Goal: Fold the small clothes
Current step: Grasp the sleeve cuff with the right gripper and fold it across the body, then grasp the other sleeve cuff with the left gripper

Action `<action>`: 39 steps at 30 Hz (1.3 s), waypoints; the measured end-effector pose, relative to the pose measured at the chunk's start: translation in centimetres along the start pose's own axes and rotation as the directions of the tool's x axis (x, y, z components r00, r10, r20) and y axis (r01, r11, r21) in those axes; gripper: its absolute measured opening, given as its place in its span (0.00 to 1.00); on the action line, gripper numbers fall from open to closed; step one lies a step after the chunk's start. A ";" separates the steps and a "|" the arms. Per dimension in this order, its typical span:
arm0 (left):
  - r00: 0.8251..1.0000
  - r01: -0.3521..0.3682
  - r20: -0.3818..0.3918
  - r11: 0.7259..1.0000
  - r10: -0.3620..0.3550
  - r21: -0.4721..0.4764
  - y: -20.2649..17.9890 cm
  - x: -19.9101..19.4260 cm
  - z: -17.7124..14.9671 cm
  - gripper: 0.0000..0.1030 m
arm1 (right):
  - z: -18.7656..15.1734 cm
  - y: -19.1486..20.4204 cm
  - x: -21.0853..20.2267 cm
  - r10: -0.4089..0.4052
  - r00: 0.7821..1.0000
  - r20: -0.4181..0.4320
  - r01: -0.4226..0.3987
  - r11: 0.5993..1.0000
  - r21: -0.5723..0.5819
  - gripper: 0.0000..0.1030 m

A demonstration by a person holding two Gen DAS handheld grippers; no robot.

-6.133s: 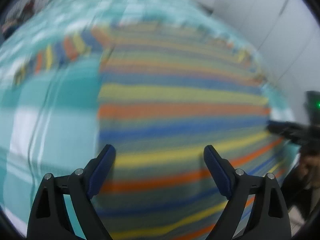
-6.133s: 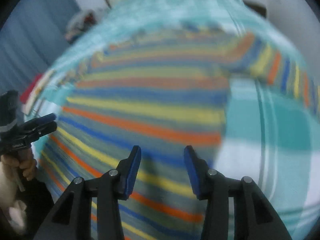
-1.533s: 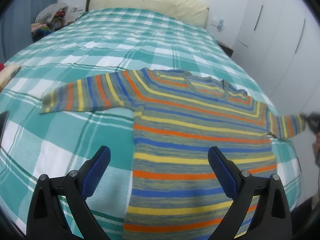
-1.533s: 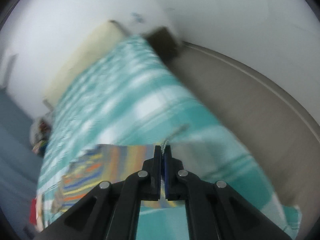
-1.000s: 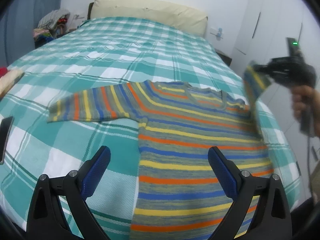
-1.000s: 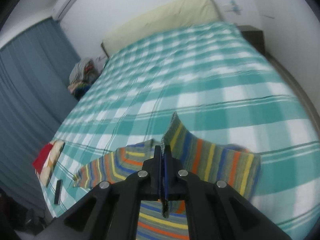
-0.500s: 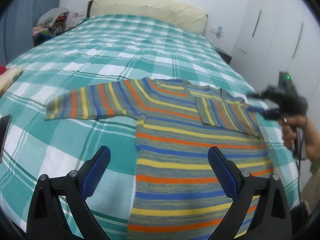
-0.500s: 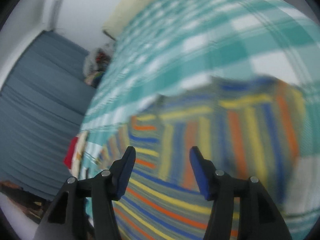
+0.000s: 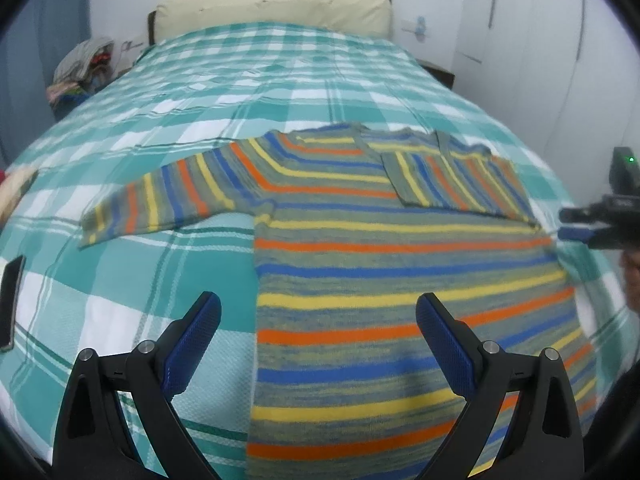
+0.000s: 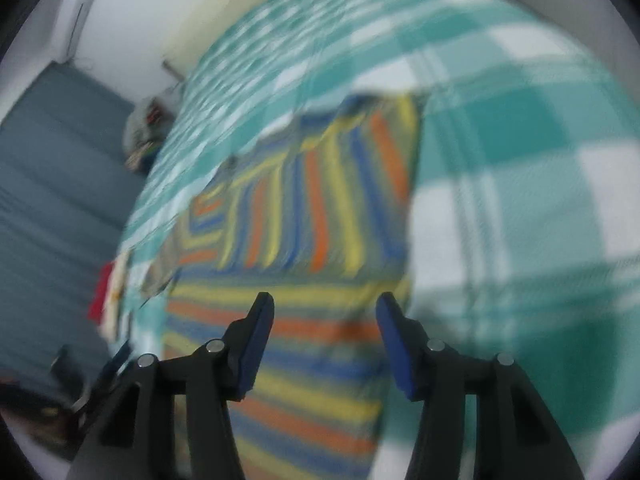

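- While the left gripper point(image 9: 318, 340) is hovering with jaws wide apart and holding nothing, the striped sweater point(image 9: 384, 264) is lying flat on the bed point(image 9: 280, 80).
- Teal-and-white checked cover is spreading across the bed; cream headboard point(image 9: 272, 8) is backing onto a white wall.
- Right sleeve point(image 9: 452, 180) is lying folded across the chest; left sleeve point(image 9: 172, 196) is stretching outward.
- Right gripper point(image 10: 325, 336) is also gaping, empty, over the sweater's right edge.
- White wardrobe doors point(image 9: 540, 60) are standing right; clothes pile point(image 9: 80, 68) is sitting left.

Bed point(image 9: 280, 80) w/ teal-white check cover fills frame. Striped sweater point(image 9: 380, 280) flat at center-right, one sleeve folded over chest. Dark flat object point(image 9: 10, 304) at left edge; pillow point(image 9: 272, 8) at top.
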State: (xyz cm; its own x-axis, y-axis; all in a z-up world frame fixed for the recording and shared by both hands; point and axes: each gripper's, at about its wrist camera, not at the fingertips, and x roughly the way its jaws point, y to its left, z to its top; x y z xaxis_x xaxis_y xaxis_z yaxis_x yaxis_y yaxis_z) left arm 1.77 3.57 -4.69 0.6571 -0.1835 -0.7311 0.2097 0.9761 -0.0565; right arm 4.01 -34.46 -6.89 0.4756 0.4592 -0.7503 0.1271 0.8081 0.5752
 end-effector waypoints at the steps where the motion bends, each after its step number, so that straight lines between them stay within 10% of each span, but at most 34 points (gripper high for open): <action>1: 1.000 0.001 -0.009 1.000 -0.001 0.010 -0.2 0.2 -0.1 0.96 | -1.2 0.1 0.5 0.011 0.999 -0.037 -0.011 1.000 0.001 0.56; 4: 0.998 -0.007 -0.064 0.999 0.010 0.053 -1.0 1.4 -0.9 0.96 | -3.8 -0.5 1.4 -0.043 0.994 -0.099 0.044 0.999 0.006 0.56; 9: 0.991 -0.021 -0.130 0.993 0.037 0.120 -2.0 2.8 -2.4 0.96 | -5.7 -0.4 -2.5 -0.250 0.961 0.118 0.260 0.962 -0.080 0.56; 15: 0.993 -0.008 -0.111 0.979 0.031 0.205 -3.7 2.4 -2.9 0.96 | -5.8 2.6 -5.3 -0.260 0.925 0.278 0.322 0.923 -0.210 0.60; 20: 0.993 0.025 -0.115 0.974 0.001 0.224 -3.4 1.2 -1.9 0.96 | -6.1 3.2 -5.6 -0.211 0.942 0.263 0.271 0.937 -0.220 0.60; 28: 0.998 0.005 -0.057 0.992 0.002 0.124 7.6 -1.1 6.8 0.99 | -6.2 2.3 -6.7 -0.195 0.940 0.282 0.253 0.950 -0.186 0.61; 34: 0.986 -0.153 -0.105 0.941 0.126 -0.303 25.8 2.6 9.6 0.97 | -6.2 2.0 -6.2 -0.205 0.940 0.275 0.258 0.950 -0.176 0.61; 37: 0.990 -0.098 -0.142 0.833 0.023 -0.544 32.3 5.7 8.0 0.82 | -6.1 1.9 -5.4 -0.216 0.941 0.261 0.266 0.948 -0.177 0.61; 39: 0.982 -0.042 -0.174 0.815 -0.073 -0.578 33.1 7.8 7.6 0.66 | -6.0 1.8 -4.8 -0.221 0.943 0.248 0.268 0.947 -0.176 0.61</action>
State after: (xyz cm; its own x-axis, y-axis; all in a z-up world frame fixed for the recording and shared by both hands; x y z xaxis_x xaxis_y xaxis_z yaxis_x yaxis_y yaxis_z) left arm 19.33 33.61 -7.10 0.5043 -0.2313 -0.8320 -0.2748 0.8704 -0.4085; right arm -3.25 -33.00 -4.20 0.6361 0.1633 -0.7542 0.0951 0.9533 0.2866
